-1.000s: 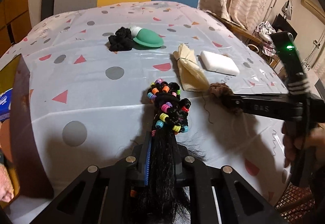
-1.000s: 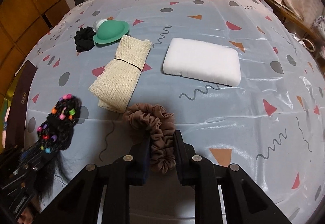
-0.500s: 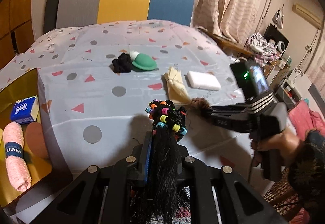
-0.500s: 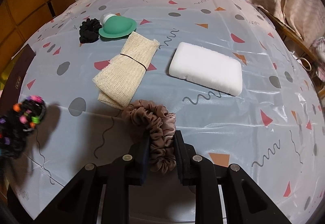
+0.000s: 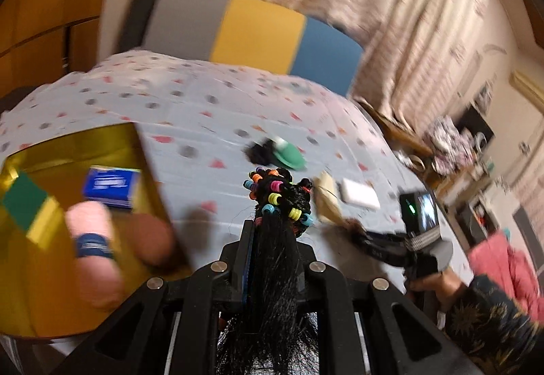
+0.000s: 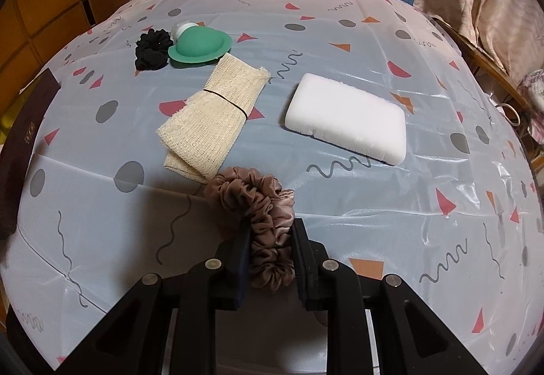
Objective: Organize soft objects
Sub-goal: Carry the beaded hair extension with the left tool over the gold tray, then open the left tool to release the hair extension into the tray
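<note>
My left gripper [image 5: 270,235] is shut on a black hairpiece with coloured beads [image 5: 278,201] and holds it in the air above the table's left part, beside a gold box [image 5: 68,150]. The box holds a pink rolled towel [image 5: 91,249], a blue pack [image 5: 112,186] and a brown round pad [image 5: 151,237]. My right gripper [image 6: 268,239] is shut on a brown scrunchie [image 6: 258,201] held just above the tablecloth. On the table lie a cream mesh cloth [image 6: 210,116], a white sponge [image 6: 346,116], a black scrunchie [image 6: 151,48] and a green silicone cap [image 6: 200,46].
The table has a pale patterned cloth [image 6: 374,205]. A grey, yellow and blue chair back [image 5: 251,31] stands behind it. Curtains [image 5: 408,17] hang at the right. The gold box's dark outer wall [image 6: 23,143] shows at the left of the right wrist view.
My left gripper has lifted and swung left with the hairpiece, bringing the gold box into full view. My right gripper has pulled back slightly with the brown scrunchie.
</note>
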A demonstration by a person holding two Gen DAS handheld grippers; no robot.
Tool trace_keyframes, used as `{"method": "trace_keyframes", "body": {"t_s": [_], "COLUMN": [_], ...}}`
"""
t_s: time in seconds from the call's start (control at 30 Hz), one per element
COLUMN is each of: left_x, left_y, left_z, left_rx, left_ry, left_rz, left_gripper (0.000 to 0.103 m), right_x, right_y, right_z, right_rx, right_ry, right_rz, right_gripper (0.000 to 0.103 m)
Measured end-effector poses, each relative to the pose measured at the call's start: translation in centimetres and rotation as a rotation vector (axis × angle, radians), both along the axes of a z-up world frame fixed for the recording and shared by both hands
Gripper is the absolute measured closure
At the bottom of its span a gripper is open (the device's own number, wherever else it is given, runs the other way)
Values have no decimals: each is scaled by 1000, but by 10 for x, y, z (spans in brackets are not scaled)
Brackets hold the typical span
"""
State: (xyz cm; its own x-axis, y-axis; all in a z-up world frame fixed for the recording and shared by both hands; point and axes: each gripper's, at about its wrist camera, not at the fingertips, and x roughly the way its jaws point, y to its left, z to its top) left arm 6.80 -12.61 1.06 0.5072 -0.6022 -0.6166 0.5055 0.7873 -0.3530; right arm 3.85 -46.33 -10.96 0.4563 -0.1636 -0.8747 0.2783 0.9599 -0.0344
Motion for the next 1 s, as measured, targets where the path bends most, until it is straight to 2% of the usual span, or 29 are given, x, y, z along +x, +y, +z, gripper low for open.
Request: {"method": "trace_keyframes", "body": {"t_s": [0.17,0.4,0.5,0.57,0.63,0.7,0.77,1.0], "left_x": [28,64,79,88,93,91,86,69], "left_y": [68,136,147,150,156,160,162,163], "left_z": [-5,-48,-67,-77,-84,-82,-75,-44], "left_rx": [2,102,182,225,263,256,261,214], "left_ry": [42,182,232,255,285,276,244,132], "left_rz": [170,313,341,350,401,413,440,477], "left_gripper": [90,90,89,83,81,80,74,73], "right_x": [0,1,0,0,0,1,1,1], "right_y": [1,1,1,1,1,0,0,1], "right_z": [0,1,1,1,1,1,1,0], "right_rx": [-6,-12,-12,-12,-11,-12,-13,-23], "right_ry": [3,6,6,5,5,5,5,4], "right_rz": [2,5,4,5,5,5,6,6], "right_gripper": [80,80,80,80,80,80,80,80]}}
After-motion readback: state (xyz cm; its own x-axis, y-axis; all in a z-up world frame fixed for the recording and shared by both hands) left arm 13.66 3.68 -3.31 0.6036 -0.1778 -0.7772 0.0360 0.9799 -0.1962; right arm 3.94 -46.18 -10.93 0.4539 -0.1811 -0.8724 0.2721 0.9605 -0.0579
